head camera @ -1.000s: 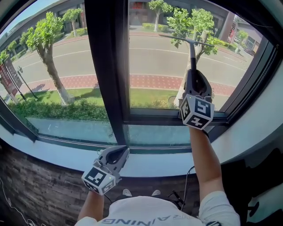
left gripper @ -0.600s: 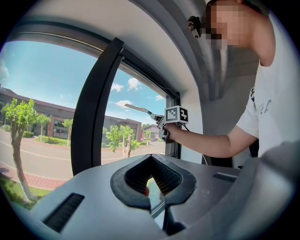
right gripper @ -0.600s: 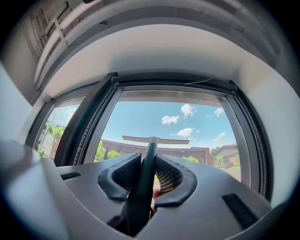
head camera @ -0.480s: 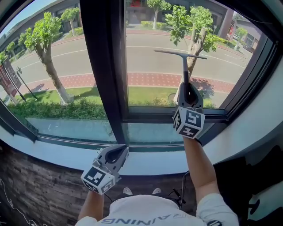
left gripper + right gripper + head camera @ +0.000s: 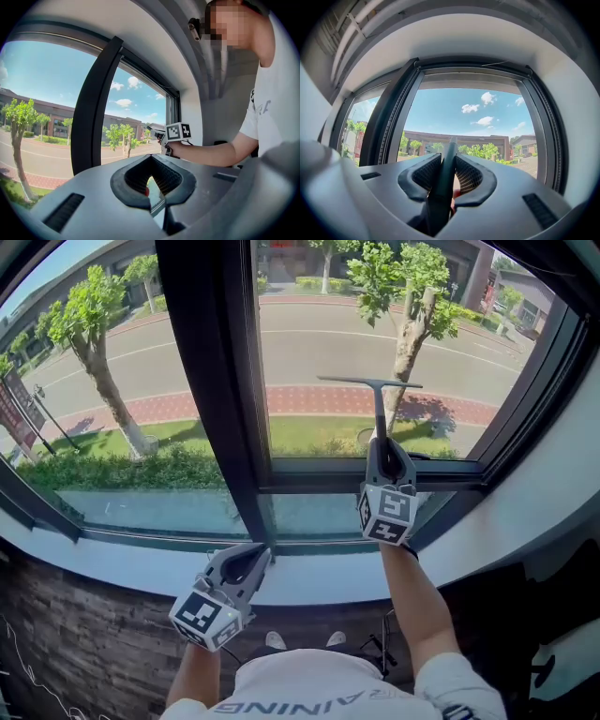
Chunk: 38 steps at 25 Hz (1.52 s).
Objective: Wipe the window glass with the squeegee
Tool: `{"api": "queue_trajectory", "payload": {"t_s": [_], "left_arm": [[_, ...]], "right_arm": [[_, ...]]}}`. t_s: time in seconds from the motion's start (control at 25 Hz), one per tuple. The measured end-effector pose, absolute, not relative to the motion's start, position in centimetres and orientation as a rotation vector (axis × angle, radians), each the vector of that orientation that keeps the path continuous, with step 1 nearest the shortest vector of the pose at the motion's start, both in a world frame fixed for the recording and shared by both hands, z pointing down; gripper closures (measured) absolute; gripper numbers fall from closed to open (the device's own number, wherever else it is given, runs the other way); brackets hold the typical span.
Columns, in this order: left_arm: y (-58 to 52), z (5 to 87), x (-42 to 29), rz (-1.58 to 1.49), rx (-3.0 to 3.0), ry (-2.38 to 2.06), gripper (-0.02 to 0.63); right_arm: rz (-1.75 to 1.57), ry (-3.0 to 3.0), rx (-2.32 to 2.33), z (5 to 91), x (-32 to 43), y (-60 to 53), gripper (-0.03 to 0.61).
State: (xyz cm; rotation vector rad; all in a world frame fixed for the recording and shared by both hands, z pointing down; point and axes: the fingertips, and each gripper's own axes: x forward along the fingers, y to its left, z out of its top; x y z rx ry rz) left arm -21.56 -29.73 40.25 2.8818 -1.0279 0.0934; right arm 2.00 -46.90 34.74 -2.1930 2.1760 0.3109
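Jaws of the right gripper (image 5: 384, 448) clamp the black T-shaped squeegee (image 5: 370, 383) upright to press its blade on the clear window glass (image 5: 319, 343); the left gripper (image 5: 246, 563) idles closed, empty.

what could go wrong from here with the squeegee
1. The squeegee is clamped only by its thin handle in the right gripper. Pressing on the right pane could twist it in the jaws and tilt the blade, leaving streaks.
2. The blade sits not far above the bottom frame. A long downward pull could knock it against that frame.
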Motion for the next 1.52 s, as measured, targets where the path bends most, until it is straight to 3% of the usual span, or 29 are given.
{"api": "queue_trajectory", "payload": {"t_s": [1.52], "left_arm": [[-29.0,41.9,-20.7,0.185,2.809,-1.089,0.597]], "right_arm": [[-0.094,2.372,-2.292,52.6,4.5,-46.0,0.479]]}}
